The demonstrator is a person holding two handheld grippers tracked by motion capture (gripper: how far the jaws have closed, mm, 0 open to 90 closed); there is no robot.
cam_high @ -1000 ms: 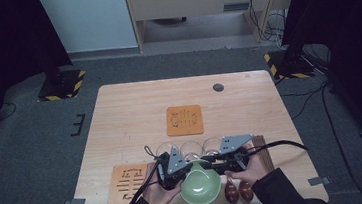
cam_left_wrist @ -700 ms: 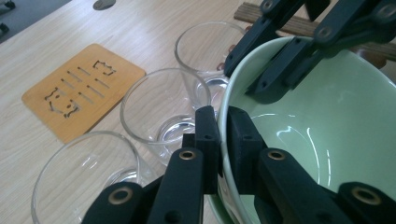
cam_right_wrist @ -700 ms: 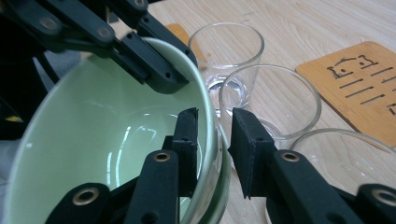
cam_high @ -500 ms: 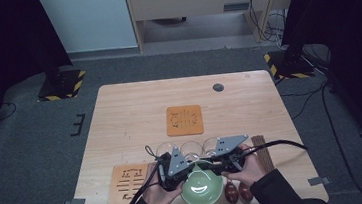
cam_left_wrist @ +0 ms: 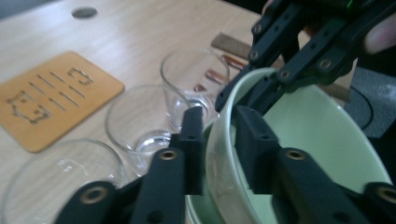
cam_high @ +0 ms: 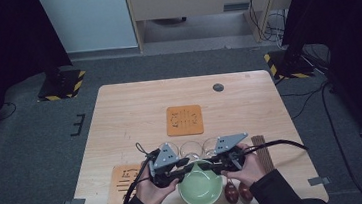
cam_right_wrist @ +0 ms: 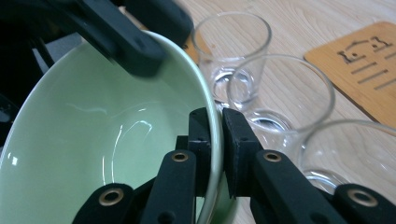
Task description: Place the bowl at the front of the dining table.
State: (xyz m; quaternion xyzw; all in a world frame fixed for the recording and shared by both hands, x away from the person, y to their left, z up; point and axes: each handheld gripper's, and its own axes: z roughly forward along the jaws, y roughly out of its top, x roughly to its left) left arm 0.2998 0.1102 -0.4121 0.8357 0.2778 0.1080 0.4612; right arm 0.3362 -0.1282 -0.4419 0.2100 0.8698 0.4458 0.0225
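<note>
the desk (cam_high: 134, 111) is seen from above as a pale wooden top, with the work gathered at its near edge, and an orange coaster (cam_high: 184, 120) is laid near its middle, well apart from that work. a pale green bowl (cam_high: 201, 187) is found at the near edge between the two hands, its rim straddled on both sides. three clear glasses (cam_high: 191, 148) are lined up just beyond the bowl, close to its far rim. the left gripper (cam_left_wrist: 218, 140) is set across the bowl's left rim, one jaw outside the wall and one inside; its jaws have just been opening, and a gap is seen between the pads and the rim, so the rim is no longer pinched on that side. the right gripper (cam_right_wrist: 215, 151) is pressed on the opposite rim, the thin wall being clamped between its pads. the bowl is thus judged to be carried by the right hand alone, and the rim lies directly between the left jaws, so a small sideways withdrawal would be needed to clear it
</note>
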